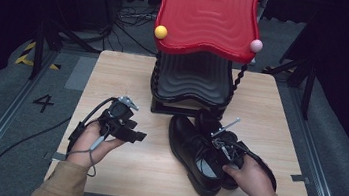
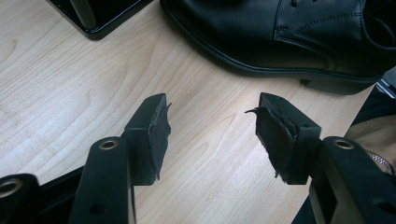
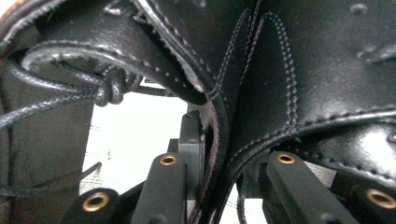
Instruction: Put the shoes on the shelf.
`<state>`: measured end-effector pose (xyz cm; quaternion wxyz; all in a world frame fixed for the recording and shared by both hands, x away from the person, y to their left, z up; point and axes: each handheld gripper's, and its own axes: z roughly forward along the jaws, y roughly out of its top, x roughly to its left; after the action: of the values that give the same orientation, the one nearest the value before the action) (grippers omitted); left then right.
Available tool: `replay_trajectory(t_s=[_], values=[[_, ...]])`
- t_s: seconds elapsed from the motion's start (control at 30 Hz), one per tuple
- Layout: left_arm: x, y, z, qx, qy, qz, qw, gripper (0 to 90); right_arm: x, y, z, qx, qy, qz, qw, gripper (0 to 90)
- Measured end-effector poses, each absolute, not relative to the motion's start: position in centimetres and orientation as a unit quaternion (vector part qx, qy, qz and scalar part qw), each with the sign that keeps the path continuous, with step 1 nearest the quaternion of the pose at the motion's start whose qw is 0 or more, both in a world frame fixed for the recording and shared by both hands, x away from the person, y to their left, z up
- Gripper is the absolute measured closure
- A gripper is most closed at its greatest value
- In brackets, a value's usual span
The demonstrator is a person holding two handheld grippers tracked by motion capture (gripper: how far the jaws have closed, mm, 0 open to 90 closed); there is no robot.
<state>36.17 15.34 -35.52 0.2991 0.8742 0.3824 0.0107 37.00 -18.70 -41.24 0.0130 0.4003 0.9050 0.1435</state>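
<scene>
Shoes (image 1: 196, 151) lie side by side on counter (image 1: 130, 72), long axes running diagonally, toes toward rack (image 1: 191, 87). My right gripper (image 1: 224, 147) pinches their adjoining collars; left gripper (image 1: 132, 134) jaws spread.

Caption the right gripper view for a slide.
Right gripper clamps the inner collars of two black leather dress shoes, laces dangling at left.

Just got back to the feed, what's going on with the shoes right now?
A person works at the light wooden table with two handheld grippers. The right gripper is shut on the touching inner walls of the pair of black leather lace-up shoes, one jaw inside each shoe, pinching them together. The shoes stand on the table in front of the black two-tier shoe rack with a red wavy top shelf. The left gripper hovers open over bare wood beside them, holding nothing.
</scene>
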Motion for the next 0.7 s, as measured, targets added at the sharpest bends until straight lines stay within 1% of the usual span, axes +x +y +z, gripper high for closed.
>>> replay_trajectory(t_s=[0.17,0.23,0.5,0.6,0.7], values=[[36.2,15.4,-35.4,0.874,0.383,0.011,0.300,44.4,37.0,-19.2,-41.1,0.410,0.901,0.138,0.027,81.4],[36.2,15.5,-35.4,0.873,0.384,0.011,0.301,44.4,37.0,-19.3,-41.0,0.410,0.901,0.138,0.032,82.0],[36.2,15.9,-35.3,0.870,0.388,0.014,0.303,44.4,36.7,-19.7,-40.4,0.392,0.907,0.153,0.014,83.0],[36.1,16.1,-35.1,0.869,0.388,0.017,0.306,44.5,36.5,-19.5,-39.5,0.380,0.912,0.150,0.019,83.0],[36.1,16.3,-35.1,0.867,0.391,0.017,0.308,44.4,36.5,-19.6,-38.4,0.377,0.914,0.148,0.012,83.0]])
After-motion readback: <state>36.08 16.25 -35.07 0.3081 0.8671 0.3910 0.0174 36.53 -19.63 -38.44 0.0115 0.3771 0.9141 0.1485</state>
